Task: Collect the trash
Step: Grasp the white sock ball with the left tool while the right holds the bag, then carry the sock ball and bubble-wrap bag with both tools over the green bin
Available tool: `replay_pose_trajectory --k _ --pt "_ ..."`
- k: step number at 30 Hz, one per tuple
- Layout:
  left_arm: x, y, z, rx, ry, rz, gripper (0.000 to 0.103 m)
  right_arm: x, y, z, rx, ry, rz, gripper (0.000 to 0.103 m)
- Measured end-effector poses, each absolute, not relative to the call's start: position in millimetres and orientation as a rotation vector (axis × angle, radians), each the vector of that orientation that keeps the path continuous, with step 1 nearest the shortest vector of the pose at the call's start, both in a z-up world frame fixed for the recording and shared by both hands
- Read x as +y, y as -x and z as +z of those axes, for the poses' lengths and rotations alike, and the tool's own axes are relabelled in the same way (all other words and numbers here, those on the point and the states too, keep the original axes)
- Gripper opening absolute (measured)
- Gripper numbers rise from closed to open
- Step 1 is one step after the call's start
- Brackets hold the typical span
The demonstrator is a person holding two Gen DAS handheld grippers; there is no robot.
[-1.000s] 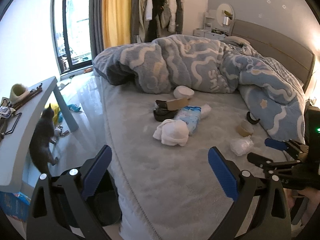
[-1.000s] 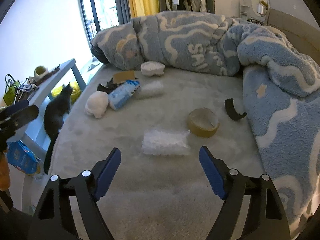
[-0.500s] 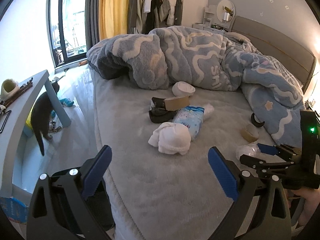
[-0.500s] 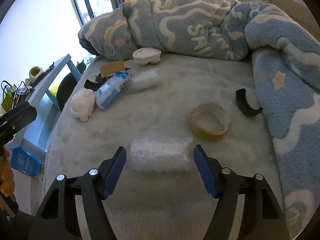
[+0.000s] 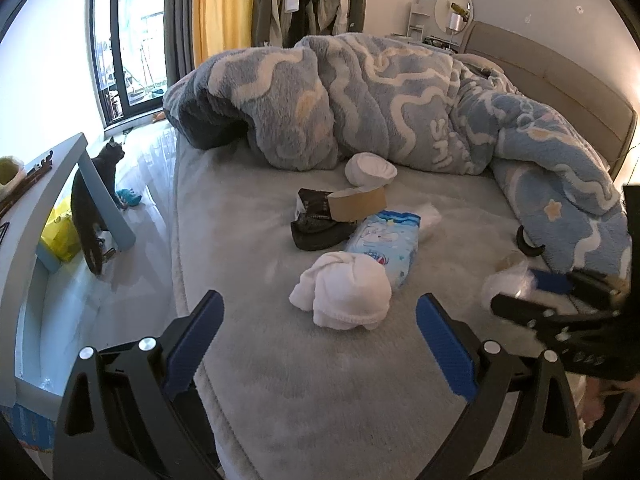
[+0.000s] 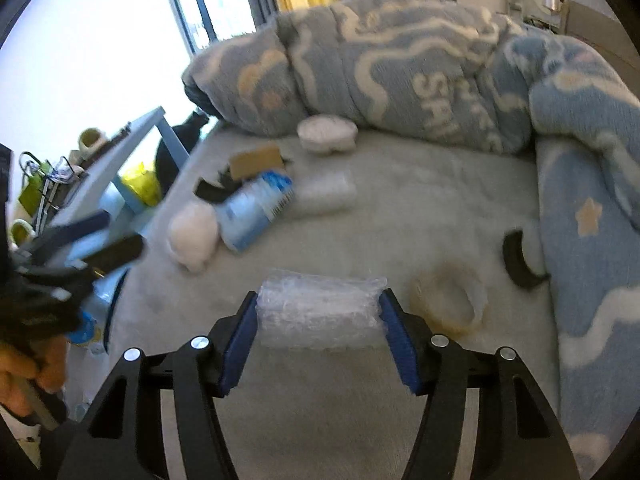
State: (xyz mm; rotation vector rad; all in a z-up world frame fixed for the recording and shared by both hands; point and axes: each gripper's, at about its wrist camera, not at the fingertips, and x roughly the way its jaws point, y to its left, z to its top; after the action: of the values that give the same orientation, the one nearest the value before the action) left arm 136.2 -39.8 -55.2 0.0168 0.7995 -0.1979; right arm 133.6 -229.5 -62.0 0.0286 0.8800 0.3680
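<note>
While the right gripper (image 6: 318, 312) closes, a clear bubble-wrap packet (image 6: 320, 312) sits squarely between its two blue pads (image 6: 240, 340). Both pads appear to touch the packet's short ends; right-wrist frame is motion-blurred, so whether they press firmly cannot be told. Packet lies flat on the grey bed cover (image 6: 420, 208), near the front edge of the bed. Long axis runs crosswise, from one pad to the other, so the jaws span its length, not its width. Ends point left and right in the right wrist view.

Just right of the packet: a tan tape roll (image 6: 450, 300), lying flat, apart from the packet. Beyond it, a black curved piece (image 6: 518, 260) against the blue patterned duvet (image 6: 400, 72).

Left gripper (image 5: 318, 320): jaws wide apart, nothing between them, held above the bed cover. Ahead of it lies a white rolled cloth (image 5: 344, 292), not touched. Behind the cloth: a blue printed pack (image 5: 388, 240), a cardboard piece (image 5: 358, 202) on a black item (image 5: 316, 228), and a white bowl-shaped thing (image 5: 370, 168) by the duvet.

Off the bed at left: a pale table (image 5: 48, 196), with a dark cat (image 5: 90, 200) standing on the floor behind its leg.
</note>
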Motion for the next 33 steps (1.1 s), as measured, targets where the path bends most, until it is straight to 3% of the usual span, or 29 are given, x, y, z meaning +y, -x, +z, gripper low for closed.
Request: replay_pose_trajectory --k 6,18,26,33 --pt "-42.5 -148.1 -64.1 0.812 -0.016 -0.208 0.097 -231.1 -147.4 -54.1 0.85 -0.047 0.389 0.062" --pt "-47.5 -171.1 -80.0 0.865 0.012 -0.255 0.081 -225.2 -173.1 -44.1 0.825 -0.07 0.396 0.062" --pt "-49.8 -173.2 -81.8 0.898 0.057 -0.353 0.055 -218.2 -177.0 -41.4 0.825 -0.082 0.392 0.062" --pt "-43.4 -163.6 -75.8 0.874 0.059 -0.373 0.048 -205.6 -170.1 -33.8 0.805 -0.073 0.397 0.062"
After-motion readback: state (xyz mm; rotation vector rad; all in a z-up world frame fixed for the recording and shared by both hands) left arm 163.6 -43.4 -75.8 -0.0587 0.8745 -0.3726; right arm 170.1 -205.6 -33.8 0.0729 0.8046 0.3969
